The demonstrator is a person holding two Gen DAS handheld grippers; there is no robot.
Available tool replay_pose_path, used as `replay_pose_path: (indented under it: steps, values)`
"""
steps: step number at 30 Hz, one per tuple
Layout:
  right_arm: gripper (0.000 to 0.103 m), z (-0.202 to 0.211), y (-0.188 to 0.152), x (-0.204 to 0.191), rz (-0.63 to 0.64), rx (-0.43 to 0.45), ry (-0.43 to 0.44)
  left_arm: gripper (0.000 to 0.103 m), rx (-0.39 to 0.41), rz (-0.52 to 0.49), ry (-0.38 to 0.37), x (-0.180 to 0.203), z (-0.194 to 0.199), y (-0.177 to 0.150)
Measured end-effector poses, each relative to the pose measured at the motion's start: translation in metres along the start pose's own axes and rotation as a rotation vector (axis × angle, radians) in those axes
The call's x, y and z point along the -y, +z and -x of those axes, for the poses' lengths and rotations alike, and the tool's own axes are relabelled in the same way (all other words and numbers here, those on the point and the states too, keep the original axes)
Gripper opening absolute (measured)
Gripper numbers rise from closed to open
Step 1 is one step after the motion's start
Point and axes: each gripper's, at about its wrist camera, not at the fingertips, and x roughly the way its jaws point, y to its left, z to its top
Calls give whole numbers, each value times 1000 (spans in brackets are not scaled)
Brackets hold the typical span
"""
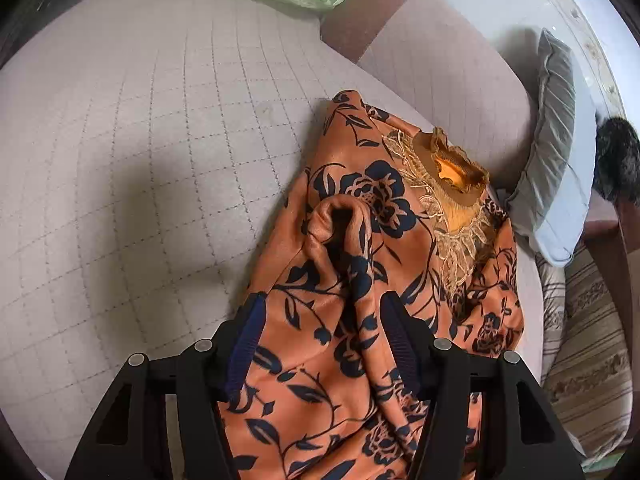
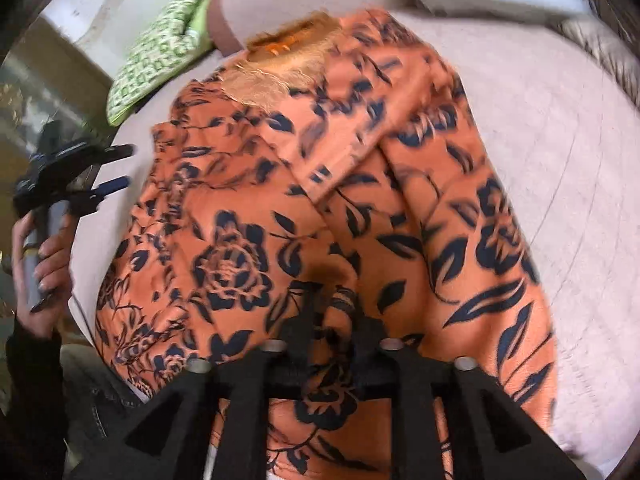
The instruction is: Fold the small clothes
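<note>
Orange floral garment lies lengthwise on bed, collar far end. Left tool wide, astride hem, pads clear. Right tool narrow over fabric; grip unclear.

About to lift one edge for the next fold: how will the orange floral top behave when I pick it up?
The orange floral top will probably go limp and drape: it already lies in soft bunched folds. Its satin-like sheen suggests it may slip between the pads. The lace neckline looks delicate, so it could snag.
</note>
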Motion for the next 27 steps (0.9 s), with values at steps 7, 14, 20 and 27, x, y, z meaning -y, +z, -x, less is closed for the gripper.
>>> replay_pose_path:
  steps: [7,14,20,27]
  values:
    - [64,23,99,-52,151,96,249,54,-5,122,-140,-7,-27,33]
    - [61,-107,229,-92,70,-82,366,34,-30,208,-240,-20,-77,28]
    - [51,-194,260,-124,62,-205,320,10,-44,271,-229,-38,-97,32]
    - [3,-218,263,-150,84,-256,356,3,-27,297,-206,-47,-74,31]
